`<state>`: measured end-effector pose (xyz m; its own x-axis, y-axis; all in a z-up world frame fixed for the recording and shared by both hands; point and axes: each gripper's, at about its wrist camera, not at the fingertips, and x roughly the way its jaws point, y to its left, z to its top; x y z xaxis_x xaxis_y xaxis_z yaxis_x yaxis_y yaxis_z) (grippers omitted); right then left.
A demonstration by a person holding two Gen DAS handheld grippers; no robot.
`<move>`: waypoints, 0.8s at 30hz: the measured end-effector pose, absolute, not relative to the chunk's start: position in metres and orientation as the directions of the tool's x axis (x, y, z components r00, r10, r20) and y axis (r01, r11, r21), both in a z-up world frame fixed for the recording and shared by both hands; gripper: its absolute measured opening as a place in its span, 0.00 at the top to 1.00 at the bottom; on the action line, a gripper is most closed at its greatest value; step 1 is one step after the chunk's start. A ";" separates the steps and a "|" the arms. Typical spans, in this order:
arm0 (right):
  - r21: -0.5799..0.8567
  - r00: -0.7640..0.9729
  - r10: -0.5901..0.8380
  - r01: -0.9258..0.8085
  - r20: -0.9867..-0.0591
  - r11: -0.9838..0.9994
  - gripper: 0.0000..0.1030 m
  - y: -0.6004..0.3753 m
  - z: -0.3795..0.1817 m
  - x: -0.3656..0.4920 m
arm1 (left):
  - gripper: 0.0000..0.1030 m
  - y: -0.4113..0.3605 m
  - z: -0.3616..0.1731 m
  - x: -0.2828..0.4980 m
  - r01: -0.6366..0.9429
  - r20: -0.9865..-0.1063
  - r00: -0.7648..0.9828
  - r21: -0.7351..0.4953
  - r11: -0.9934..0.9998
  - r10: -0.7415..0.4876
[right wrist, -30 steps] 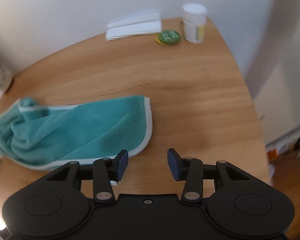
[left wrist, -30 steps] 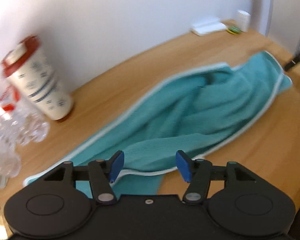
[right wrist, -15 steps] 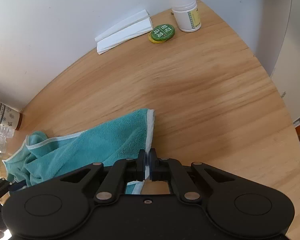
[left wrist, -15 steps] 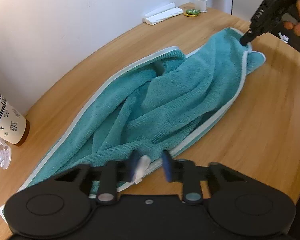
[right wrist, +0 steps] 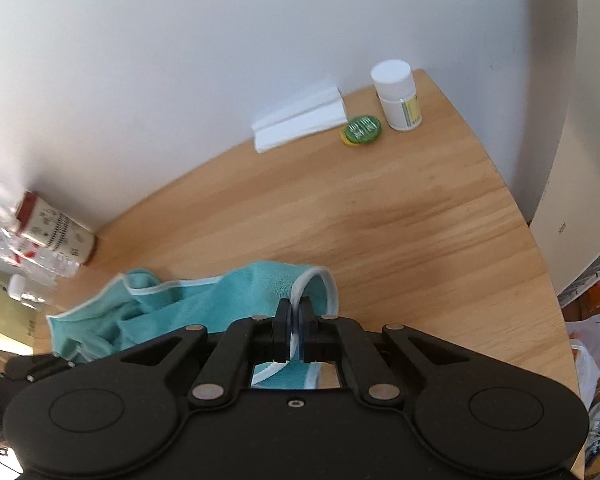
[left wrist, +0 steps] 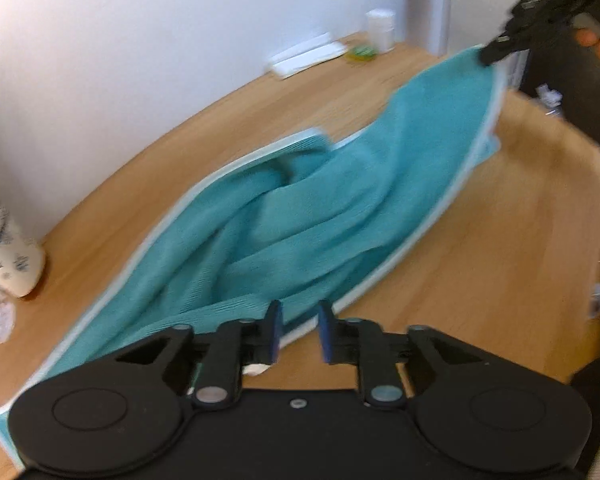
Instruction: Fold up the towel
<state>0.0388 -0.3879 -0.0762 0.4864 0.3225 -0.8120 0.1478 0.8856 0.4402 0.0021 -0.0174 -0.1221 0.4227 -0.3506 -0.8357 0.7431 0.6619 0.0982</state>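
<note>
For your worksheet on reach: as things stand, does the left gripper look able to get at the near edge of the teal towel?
Probably yes: the left gripper is open, the towel edge lies right at its fingertips, and nothing stands between them.

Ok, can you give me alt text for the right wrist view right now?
The right gripper has its jaws shut on the white-trimmed edge of the teal towel, lifting it off the wooden table. By the far wall sit a white pill bottle, green tin and folded white paper.
</note>
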 end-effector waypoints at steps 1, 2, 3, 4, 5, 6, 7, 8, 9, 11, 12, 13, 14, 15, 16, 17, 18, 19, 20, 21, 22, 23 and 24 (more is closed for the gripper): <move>0.444 0.491 0.325 0.147 -0.808 0.884 0.97 -0.388 -0.073 0.038 | 0.59 -0.022 -0.125 -0.002 0.756 -0.835 0.424 0.113 0.645 -0.350; 0.447 0.492 0.327 0.145 -0.807 0.883 0.97 -0.387 -0.073 0.038 | 0.59 -0.026 -0.128 -0.005 0.766 -0.836 0.427 0.132 0.629 -0.346; 0.452 0.496 0.333 0.140 -0.802 0.881 0.97 -0.386 -0.071 0.038 | 0.59 -0.031 -0.131 -0.008 0.777 -0.836 0.430 0.150 0.612 -0.341; 0.458 0.500 0.339 0.134 -0.797 0.879 0.97 -0.385 -0.069 0.037 | 0.60 -0.032 -0.133 -0.009 0.782 -0.837 0.429 0.156 0.604 -0.340; 0.462 0.501 0.345 0.128 -0.794 0.878 0.97 -0.384 -0.066 0.037 | 0.60 -0.037 -0.137 -0.008 0.788 -0.838 0.432 0.170 0.592 -0.334; 0.462 0.502 0.345 0.127 -0.793 0.878 0.97 -0.383 -0.066 0.037 | 0.61 -0.041 -0.143 -0.008 0.793 -0.838 0.436 0.187 0.580 -0.327; 0.462 0.504 0.347 0.121 -0.791 0.878 0.97 -0.383 -0.063 0.037 | 0.64 -0.045 -0.147 -0.007 0.789 -0.837 0.450 0.210 0.577 -0.311; 0.465 0.505 0.349 0.119 -0.789 0.877 0.97 -0.382 -0.063 0.037 | 0.67 -0.048 -0.151 -0.005 0.790 -0.842 0.447 0.212 0.575 -0.303; 0.473 0.508 0.357 0.117 -0.784 0.873 0.97 -0.382 -0.061 0.036 | 0.71 -0.051 -0.153 -0.004 0.795 -0.843 0.438 0.201 0.572 -0.312; 0.478 0.514 0.360 0.116 -0.779 0.870 0.97 -0.383 -0.056 0.035 | 0.87 -0.055 -0.155 -0.003 0.800 -0.840 0.436 0.196 0.567 -0.324; 0.476 0.516 0.357 0.114 -0.779 0.872 0.97 -0.383 -0.054 0.034 | 0.92 -0.057 -0.156 -0.003 0.802 -0.838 0.436 0.195 0.565 -0.329; 0.473 0.519 0.353 0.115 -0.778 0.874 0.97 -0.385 -0.051 0.033 | 0.93 -0.059 -0.156 -0.003 0.803 -0.835 0.439 0.198 0.561 -0.333; 0.472 0.521 0.352 0.115 -0.778 0.874 0.97 -0.385 -0.050 0.033 | 0.94 -0.061 -0.155 -0.004 0.805 -0.831 0.442 0.202 0.557 -0.338; 0.472 0.523 0.351 0.115 -0.777 0.874 0.97 -0.386 -0.049 0.032 | 0.96 -0.062 -0.155 -0.005 0.807 -0.827 0.446 0.207 0.553 -0.342; 0.467 0.524 0.346 0.114 -0.778 0.877 0.97 -0.387 -0.048 0.031 | 0.96 -0.062 -0.153 -0.005 0.809 -0.826 0.443 0.200 0.553 -0.349; 0.462 0.523 0.343 0.112 -0.780 0.880 0.97 -0.387 -0.047 0.030 | 0.96 -0.061 -0.150 -0.005 0.806 -0.825 0.443 0.195 0.558 -0.351; 0.461 0.523 0.342 0.111 -0.781 0.881 0.97 -0.388 -0.046 0.029 | 0.96 -0.060 -0.148 -0.005 0.803 -0.823 0.447 0.196 0.563 -0.352; 0.459 0.521 0.342 0.111 -0.782 0.881 0.97 -0.389 -0.046 0.027 | 0.96 -0.058 -0.144 -0.006 0.801 -0.824 0.440 0.181 0.571 -0.356; 0.458 0.520 0.342 0.110 -0.783 0.882 0.97 -0.390 -0.045 0.025 | 0.96 -0.056 -0.138 -0.007 0.798 -0.826 0.432 0.162 0.581 -0.362; 0.461 0.517 0.345 0.111 -0.783 0.880 0.97 -0.391 -0.044 0.022 | 0.96 -0.054 -0.133 -0.009 0.795 -0.828 0.423 0.144 0.590 -0.368; 0.460 0.513 0.347 0.109 -0.785 0.881 0.97 -0.393 -0.042 0.014 | 0.96 -0.051 -0.124 -0.013 0.797 -0.828 0.407 0.116 0.592 -0.386; 0.460 0.513 0.346 0.109 -0.786 0.881 0.97 -0.393 -0.042 0.013 | 0.96 -0.049 -0.112 -0.020 0.806 -0.829 0.384 0.086 0.585 -0.407; 0.455 0.510 0.344 0.109 -0.789 0.884 0.97 -0.394 -0.042 0.007 | 0.96 -0.048 -0.108 -0.023 0.809 -0.829 0.377 0.077 0.582 -0.413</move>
<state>0.0074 -0.3935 -0.0415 0.5097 0.3437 -0.7887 0.1088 0.8837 0.4553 -0.0234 -0.0480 -0.1081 0.3768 -0.4133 -0.8290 0.8092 0.5824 0.0774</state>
